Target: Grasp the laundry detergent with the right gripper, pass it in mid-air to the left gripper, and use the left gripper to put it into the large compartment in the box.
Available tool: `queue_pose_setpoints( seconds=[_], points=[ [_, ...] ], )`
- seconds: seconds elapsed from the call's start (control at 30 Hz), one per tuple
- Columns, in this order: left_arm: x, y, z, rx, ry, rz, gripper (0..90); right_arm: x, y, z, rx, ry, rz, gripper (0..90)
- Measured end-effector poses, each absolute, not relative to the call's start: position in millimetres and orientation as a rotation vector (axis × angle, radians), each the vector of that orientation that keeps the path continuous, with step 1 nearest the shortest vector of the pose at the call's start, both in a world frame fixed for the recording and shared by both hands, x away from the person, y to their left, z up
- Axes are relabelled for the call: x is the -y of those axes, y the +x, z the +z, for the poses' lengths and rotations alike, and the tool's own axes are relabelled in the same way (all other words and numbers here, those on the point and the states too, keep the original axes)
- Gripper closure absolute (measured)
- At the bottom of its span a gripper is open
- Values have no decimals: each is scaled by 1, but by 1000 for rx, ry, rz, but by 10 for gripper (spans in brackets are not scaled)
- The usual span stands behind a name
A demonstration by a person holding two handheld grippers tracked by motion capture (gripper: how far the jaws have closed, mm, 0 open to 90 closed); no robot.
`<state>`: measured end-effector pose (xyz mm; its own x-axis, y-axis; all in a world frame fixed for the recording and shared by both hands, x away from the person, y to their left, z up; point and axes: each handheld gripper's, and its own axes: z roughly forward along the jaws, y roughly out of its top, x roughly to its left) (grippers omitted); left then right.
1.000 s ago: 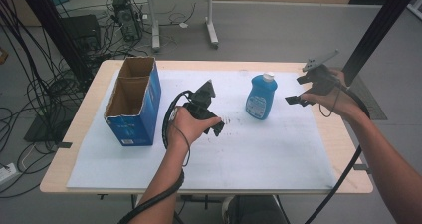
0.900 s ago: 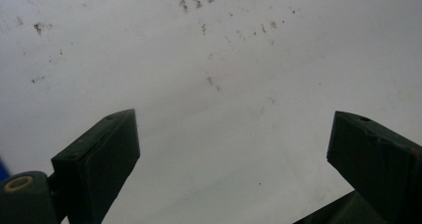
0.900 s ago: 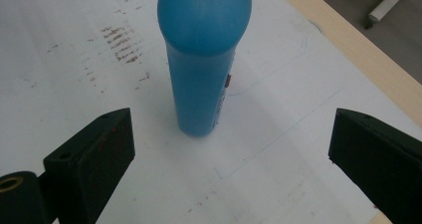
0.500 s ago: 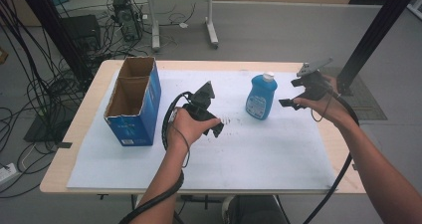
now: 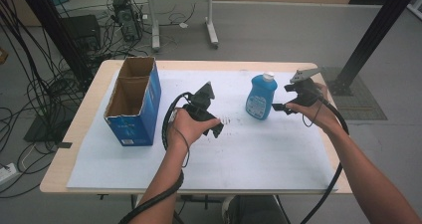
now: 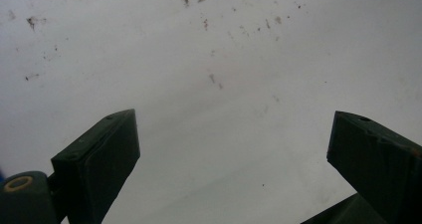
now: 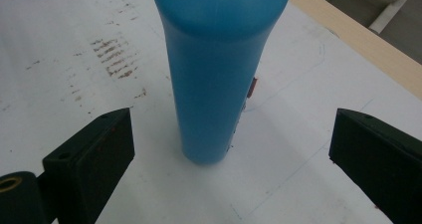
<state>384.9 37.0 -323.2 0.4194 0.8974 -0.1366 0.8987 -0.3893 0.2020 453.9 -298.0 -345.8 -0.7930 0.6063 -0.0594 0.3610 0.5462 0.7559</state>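
Observation:
A blue bottle point(image 5: 261, 98) with a white cap stands upright on the white sheet, right of centre. My right gripper point(image 5: 278, 106) is open just to its right, jaws pointing at it; in the right gripper view the bottle point(image 7: 215, 69) stands ahead of the wide-apart jaws, not between them. My left gripper point(image 5: 215, 130) hovers low over the middle of the sheet, jaws open and pointing down; the left gripper view has bare stained white sheet point(image 6: 224, 79) between them. An open blue cardboard box point(image 5: 132, 100) stands at the left.
The white sheet point(image 5: 259, 159) covers most of the wooden table point(image 5: 74, 134). Brown smudges point(image 5: 230, 119) mark the sheet near the centre. Cables trail from both grippers off the front edge. A black post point(image 5: 373, 32) rises beyond the right corner.
My right gripper has moved left and slightly down, closing in on the blue bottle. The left gripper has stayed in place.

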Motion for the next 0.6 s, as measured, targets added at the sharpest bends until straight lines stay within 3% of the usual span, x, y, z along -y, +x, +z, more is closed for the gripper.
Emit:
queue_pose_setpoints(
  seconds=[0.6],
  points=[
    [-36, 387, -326, -1565, 2442, -14, 68, 285, 458, -370, -2423, 769, 1233, 32]
  ],
)
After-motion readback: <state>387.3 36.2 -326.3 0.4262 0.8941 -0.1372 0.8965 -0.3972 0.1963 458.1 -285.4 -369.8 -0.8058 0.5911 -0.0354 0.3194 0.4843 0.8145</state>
